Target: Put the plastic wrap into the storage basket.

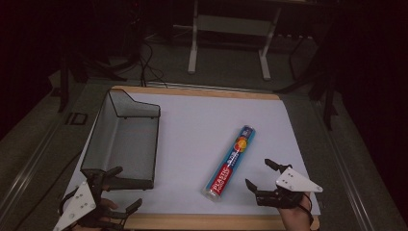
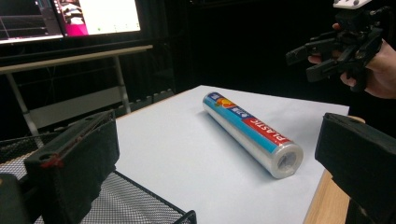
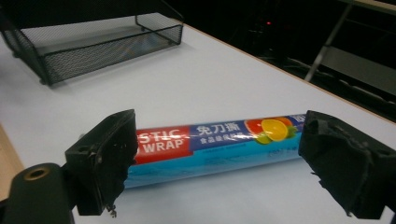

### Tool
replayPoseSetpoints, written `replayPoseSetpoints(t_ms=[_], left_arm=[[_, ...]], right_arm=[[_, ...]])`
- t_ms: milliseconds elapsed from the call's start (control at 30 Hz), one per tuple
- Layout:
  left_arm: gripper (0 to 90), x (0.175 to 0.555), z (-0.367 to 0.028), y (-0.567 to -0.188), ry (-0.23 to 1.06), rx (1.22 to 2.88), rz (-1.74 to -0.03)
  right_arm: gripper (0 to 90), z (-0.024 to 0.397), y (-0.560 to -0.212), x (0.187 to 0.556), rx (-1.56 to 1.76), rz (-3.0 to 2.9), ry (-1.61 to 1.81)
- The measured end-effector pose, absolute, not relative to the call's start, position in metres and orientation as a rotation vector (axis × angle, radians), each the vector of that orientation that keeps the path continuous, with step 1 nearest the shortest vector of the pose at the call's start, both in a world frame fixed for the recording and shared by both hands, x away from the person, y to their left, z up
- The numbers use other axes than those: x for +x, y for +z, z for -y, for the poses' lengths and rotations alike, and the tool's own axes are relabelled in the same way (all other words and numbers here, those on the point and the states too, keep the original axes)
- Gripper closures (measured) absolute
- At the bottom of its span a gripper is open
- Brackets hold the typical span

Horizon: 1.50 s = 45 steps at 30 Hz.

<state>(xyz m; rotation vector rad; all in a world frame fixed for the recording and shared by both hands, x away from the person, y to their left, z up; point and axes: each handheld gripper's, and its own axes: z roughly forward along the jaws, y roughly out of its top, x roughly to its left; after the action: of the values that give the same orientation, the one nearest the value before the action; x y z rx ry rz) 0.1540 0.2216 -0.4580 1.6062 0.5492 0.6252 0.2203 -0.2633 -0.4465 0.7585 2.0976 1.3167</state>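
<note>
High view: roll of plastic wrap (image 1: 230, 162) lies flat on the white sheet (image 1: 202, 125) covering the table, toward the near right corner, its long axis slanting from the near edge up toward the far right. Black mesh tray (image 1: 124, 139) sits along the left edge, empty.

Right gripper (image 1: 260, 176) near the near right corner, jaws spread wide, just beside the roll, not touching it. Left gripper (image 1: 122, 190) at the near left corner by the tray's near wall, jaws also apart, holding nothing; its lower part is cut off by the frame.

Right gripper view adds label detail: red band reading "STIC WRAP", blue band with Chinese characters, citrus picture; left jaw hides the label's start. Left gripper view shows the roll's open end, a hollow core, and monitors (image 2: 70, 18) behind the table.
</note>
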Motion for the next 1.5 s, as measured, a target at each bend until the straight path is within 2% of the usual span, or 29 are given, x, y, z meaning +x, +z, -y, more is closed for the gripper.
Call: replayPoseSetpoints(t_ms=[467,867,967,1500], left_arm=[[0.6,0.153,-0.218,-0.458,0.617,1.598,-0.549],[0.6,0.152,-0.215,-0.458,0.623,1.6,-0.542],[0.6,0.151,-0.215,-0.458,0.622,1.596,-0.542],[0.6,0.151,-0.214,-0.457,0.605,1.59,-0.534]], right_arm=[[11.7,0.236,-0.458,0.236,0.786,-2.199,1.259],[11.4,0.22,-0.467,0.26,0.958,-2.214,1.111],[13.8,0.206,-0.467,0.267,0.99,-2.21,1.058],[11.2,0.171,-0.462,0.291,1.311,-2.161,0.97]])
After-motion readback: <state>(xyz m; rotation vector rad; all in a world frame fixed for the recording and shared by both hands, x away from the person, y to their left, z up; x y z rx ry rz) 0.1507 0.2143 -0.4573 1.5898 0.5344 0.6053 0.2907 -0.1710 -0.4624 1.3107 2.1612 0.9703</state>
